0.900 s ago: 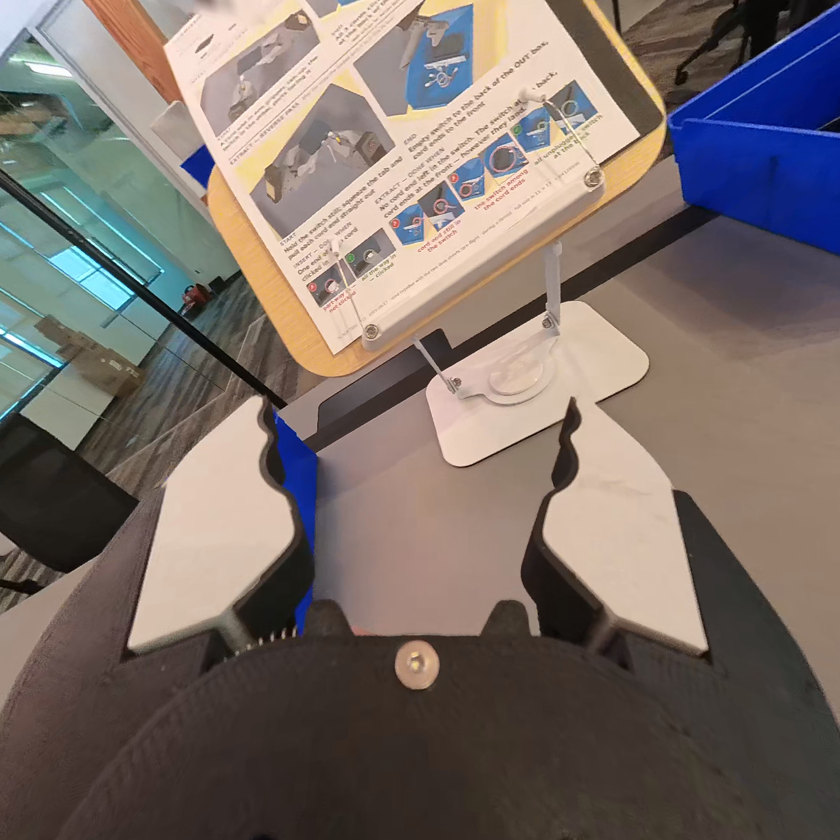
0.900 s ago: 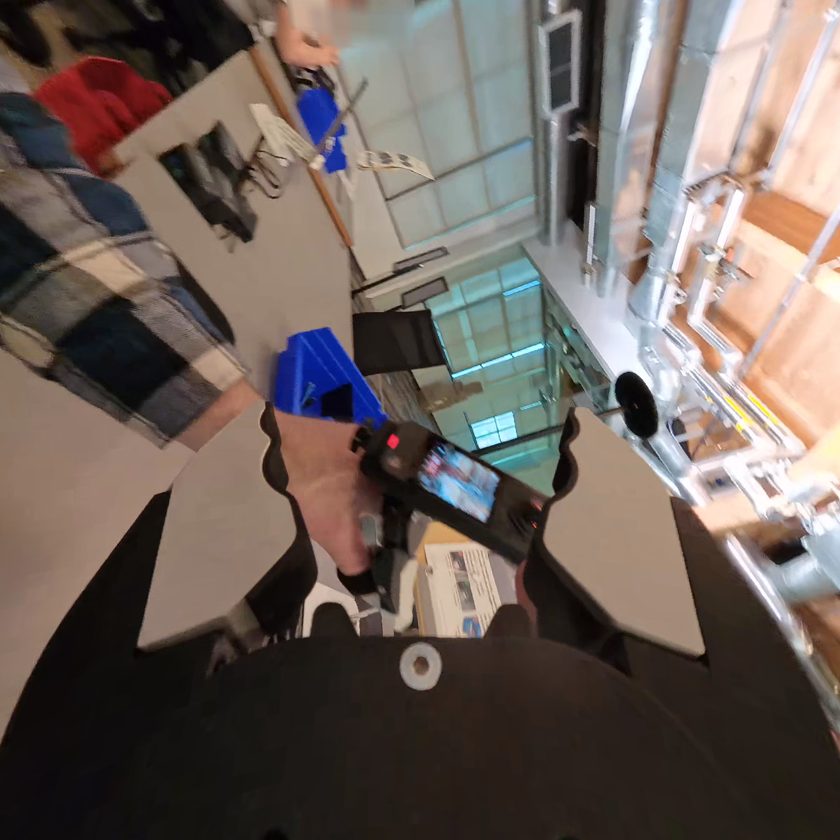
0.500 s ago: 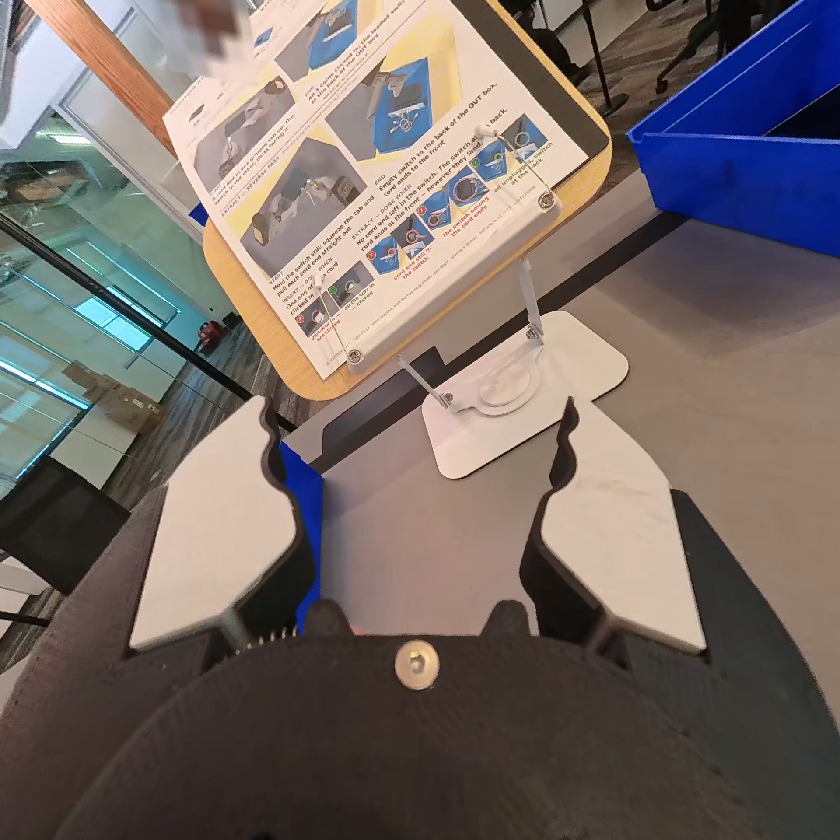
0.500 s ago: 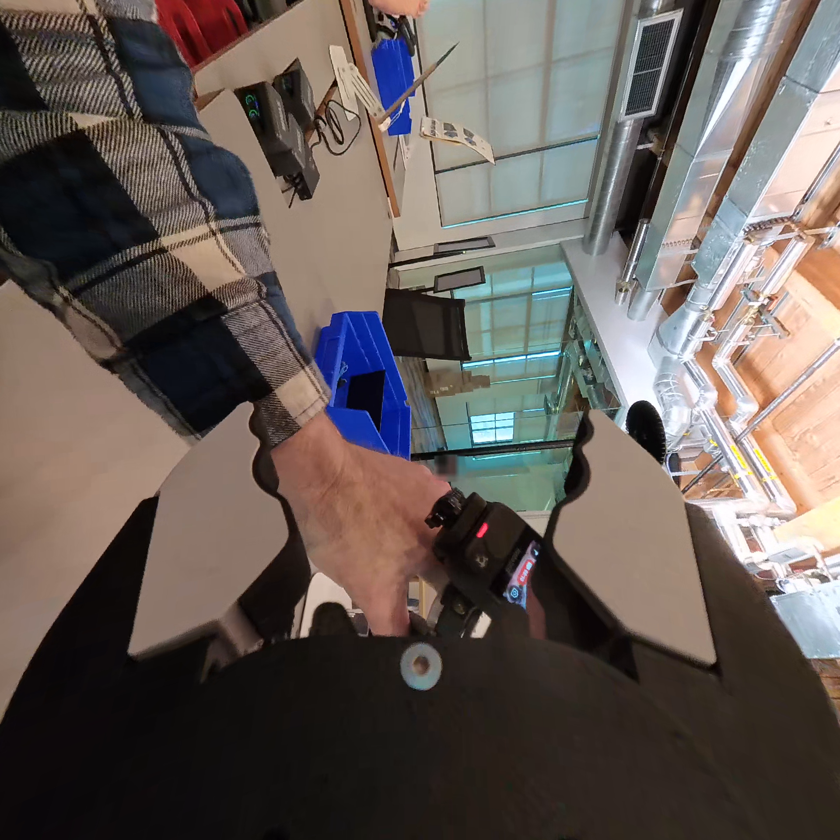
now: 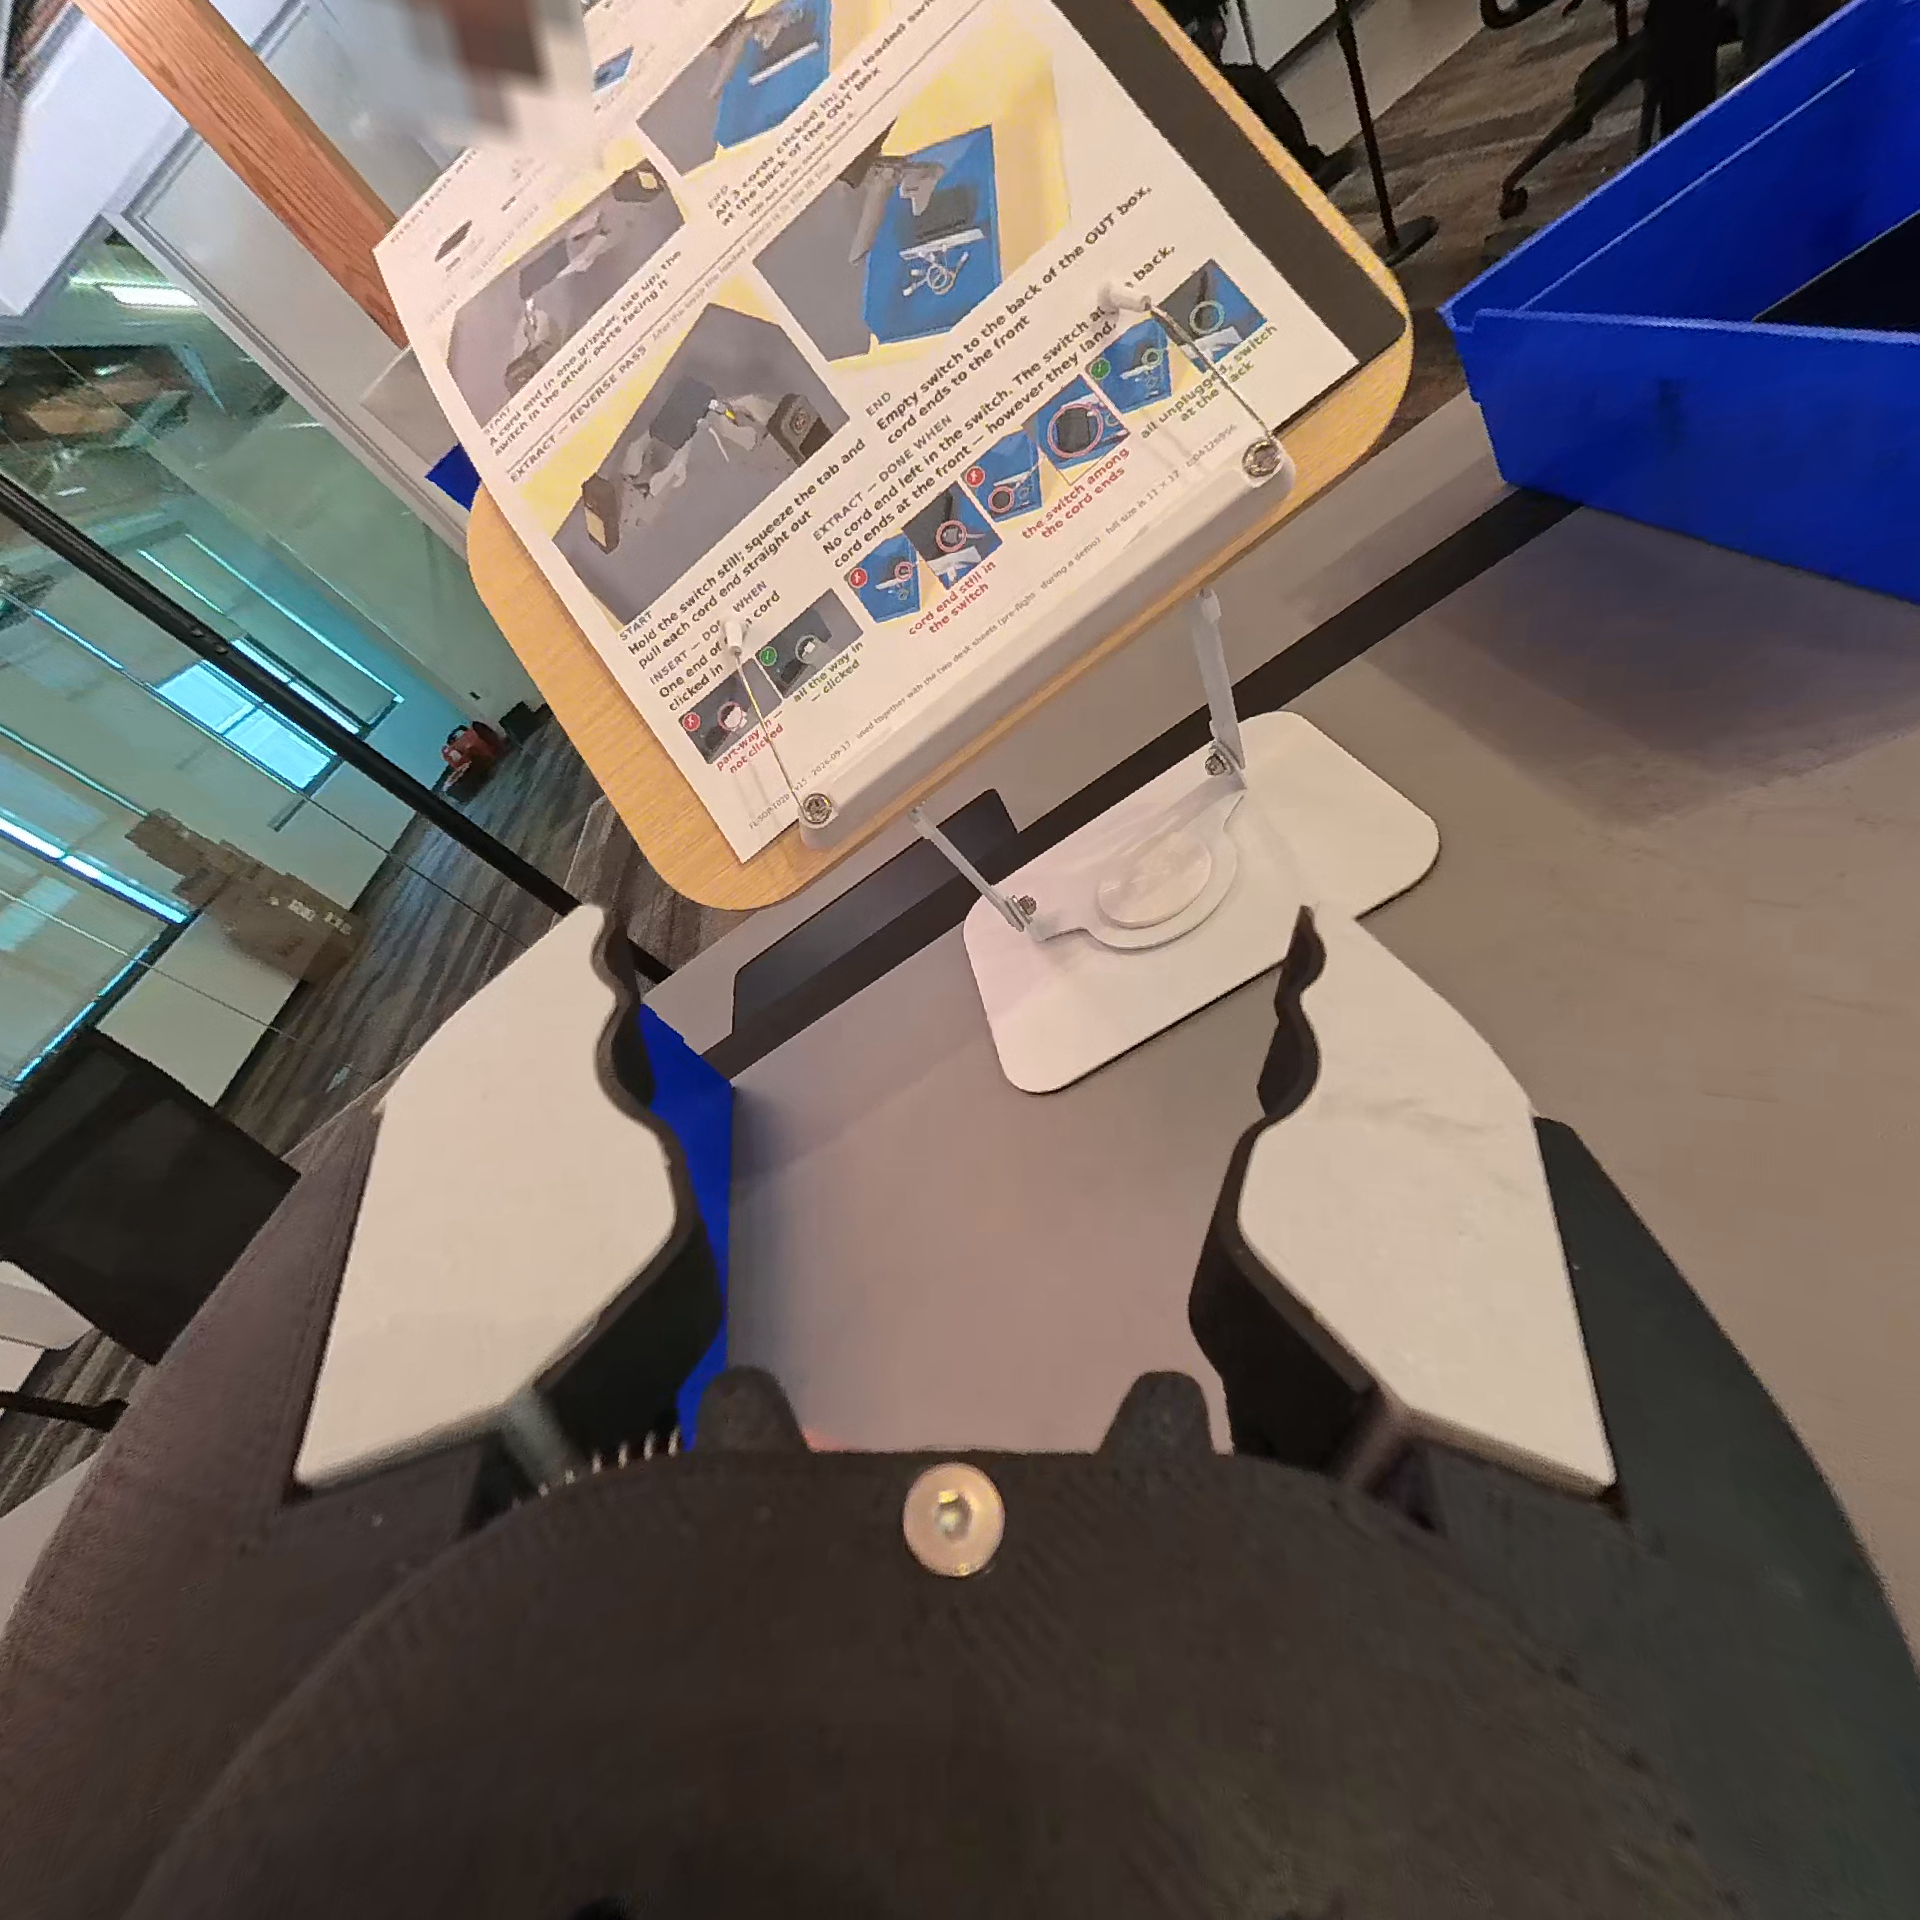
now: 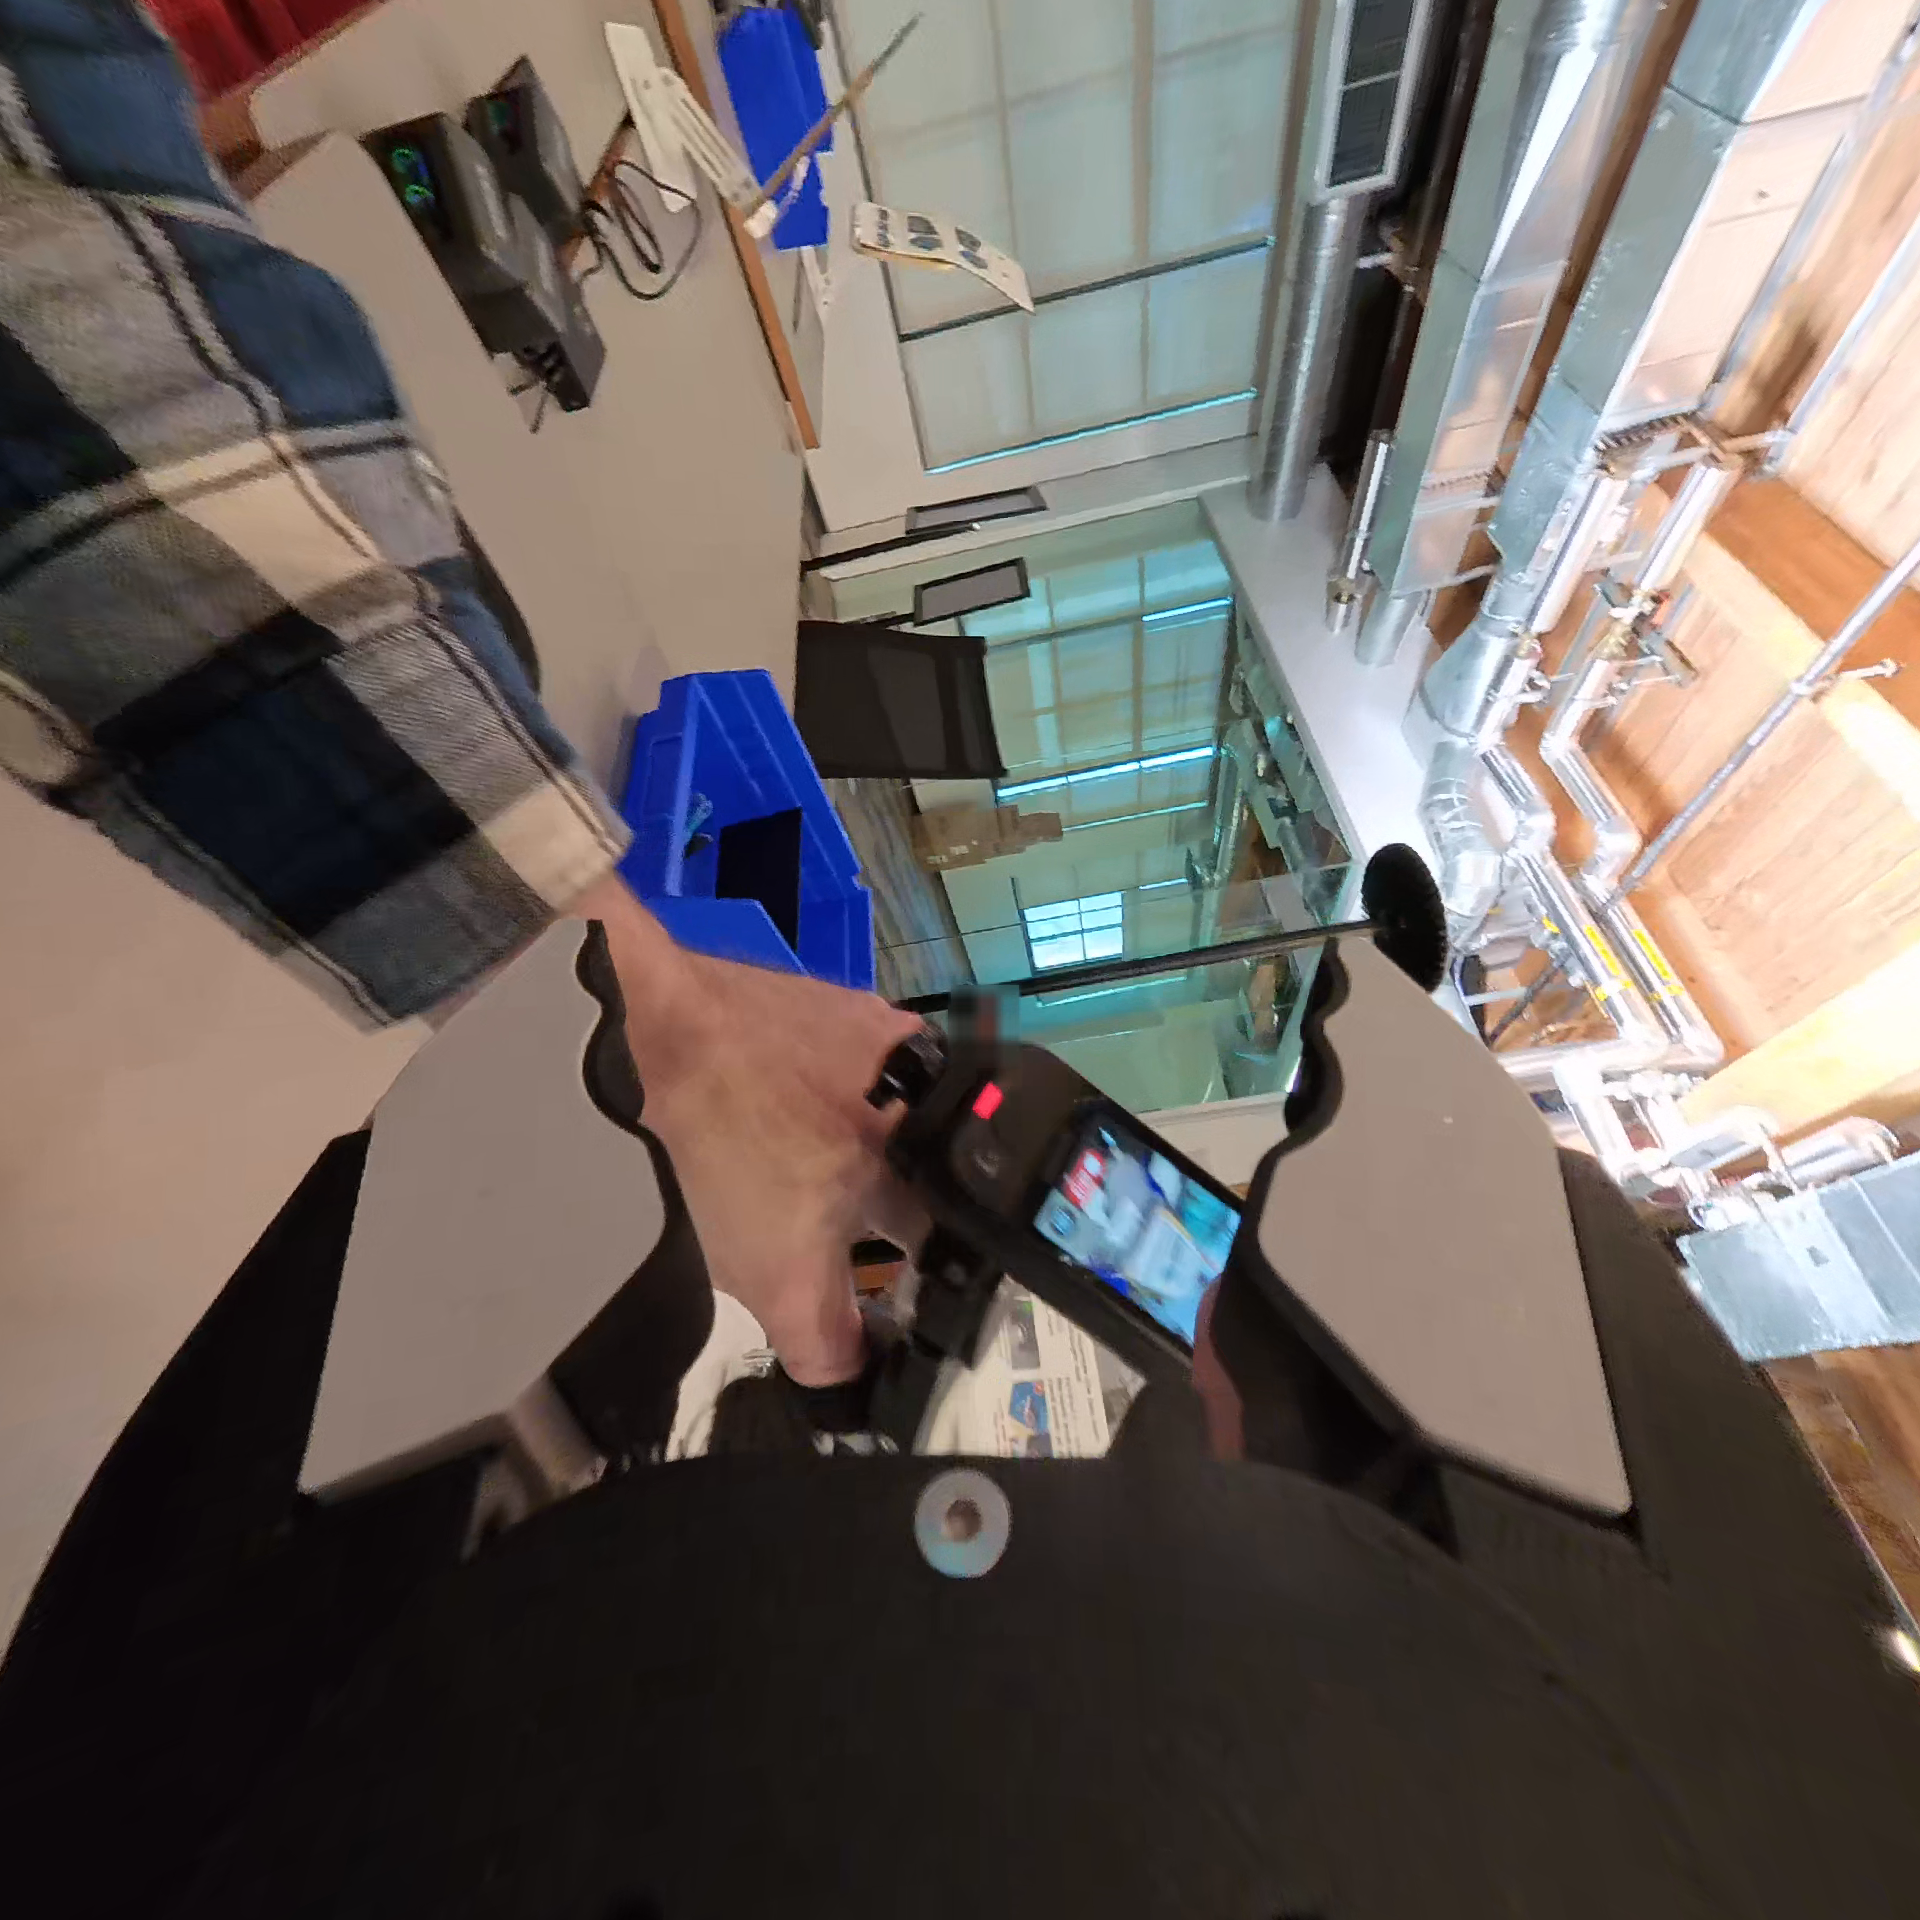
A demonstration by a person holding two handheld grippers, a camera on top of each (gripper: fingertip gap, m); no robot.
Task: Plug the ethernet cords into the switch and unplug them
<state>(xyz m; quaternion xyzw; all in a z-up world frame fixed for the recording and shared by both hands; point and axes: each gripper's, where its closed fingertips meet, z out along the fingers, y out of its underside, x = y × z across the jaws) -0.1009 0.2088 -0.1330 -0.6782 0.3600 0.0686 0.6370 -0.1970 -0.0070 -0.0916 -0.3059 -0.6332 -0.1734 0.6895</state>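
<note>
bins: one blue upper right, one mid-left | stand: one, centre | left gripper spread, bare | right gripper spread, rolled sideways | hand gripped camera handle

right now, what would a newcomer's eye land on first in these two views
In the left wrist view, the illustrated instruction sheet on its wooden-backed white stand fills the top, straight ahead of the open, empty left hand-held gripper, with a blue bin at the right on the grey table. The right wrist view is tipped sideways: a hand in a plaid sleeve grips a black device with a lit screen.
</note>
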